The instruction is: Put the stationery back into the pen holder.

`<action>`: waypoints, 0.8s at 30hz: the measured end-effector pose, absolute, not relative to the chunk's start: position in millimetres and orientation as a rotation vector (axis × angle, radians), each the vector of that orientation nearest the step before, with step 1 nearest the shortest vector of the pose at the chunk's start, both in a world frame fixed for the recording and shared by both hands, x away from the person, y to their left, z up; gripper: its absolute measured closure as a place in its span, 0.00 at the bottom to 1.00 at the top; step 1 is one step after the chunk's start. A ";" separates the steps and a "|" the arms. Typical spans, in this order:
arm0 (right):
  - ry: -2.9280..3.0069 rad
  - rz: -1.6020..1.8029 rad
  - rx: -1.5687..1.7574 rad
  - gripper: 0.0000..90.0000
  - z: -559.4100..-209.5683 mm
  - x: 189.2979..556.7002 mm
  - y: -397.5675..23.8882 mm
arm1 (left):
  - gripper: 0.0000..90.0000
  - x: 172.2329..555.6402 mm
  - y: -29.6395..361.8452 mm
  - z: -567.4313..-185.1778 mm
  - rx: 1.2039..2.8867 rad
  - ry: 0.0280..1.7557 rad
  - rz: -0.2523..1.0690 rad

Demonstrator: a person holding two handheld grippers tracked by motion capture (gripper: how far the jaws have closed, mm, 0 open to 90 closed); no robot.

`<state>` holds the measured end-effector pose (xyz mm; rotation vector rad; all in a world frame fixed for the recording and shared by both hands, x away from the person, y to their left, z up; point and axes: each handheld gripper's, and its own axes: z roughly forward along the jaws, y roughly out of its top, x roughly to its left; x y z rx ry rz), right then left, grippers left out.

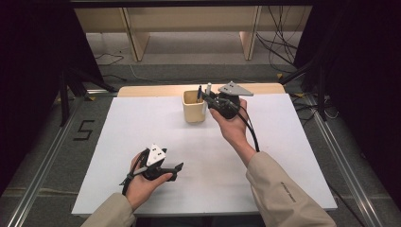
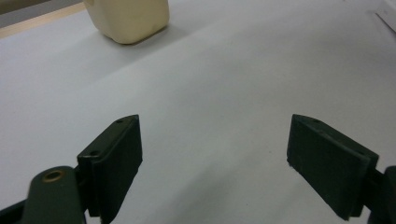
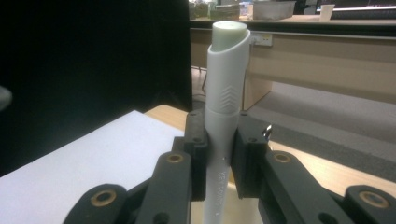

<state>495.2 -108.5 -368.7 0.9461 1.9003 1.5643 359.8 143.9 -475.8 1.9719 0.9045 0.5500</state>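
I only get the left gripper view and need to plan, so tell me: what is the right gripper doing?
Observer: The right gripper is shut on a white marker, which stands upright between its pads.
Operator: Where is that relative to the cream cup I see at the top of my view?
Observer: In the high view it is just right of the cup, above the rim, at the far edge of the white sheet.
Operator: Anything in the cup?
Observer: A dark pen sticks up out of it.
Operator: And my own gripper?
Observer: The left gripper is open, low near the sheet's near edge, nothing between its jaws.
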 end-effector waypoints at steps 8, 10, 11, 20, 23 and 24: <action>1.876 1.559 0.943 0.87 -358.2 508.3 -102.3 | 0.20 360.0 142.9 -476.4 1.972 0.904 0.546; 1.869 1.559 0.940 0.87 -356.1 512.0 -100.7 | 0.20 359.9 142.4 -476.5 1.969 0.905 0.545; 1.865 1.557 0.941 0.87 -355.1 513.6 -99.8 | 0.20 359.9 142.3 -476.5 1.968 0.905 0.544; 1.847 1.537 0.941 0.87 -347.7 528.8 -95.0 | 0.20 360.3 142.1 -477.2 1.975 0.901 0.546; 1.848 1.527 0.944 0.87 -349.2 533.6 -92.7 | 0.20 360.3 141.9 -477.6 1.978 0.901 0.542; 1.848 1.525 0.950 0.87 -350.2 535.1 -92.0 | 0.20 360.3 141.7 -477.9 1.977 0.903 0.540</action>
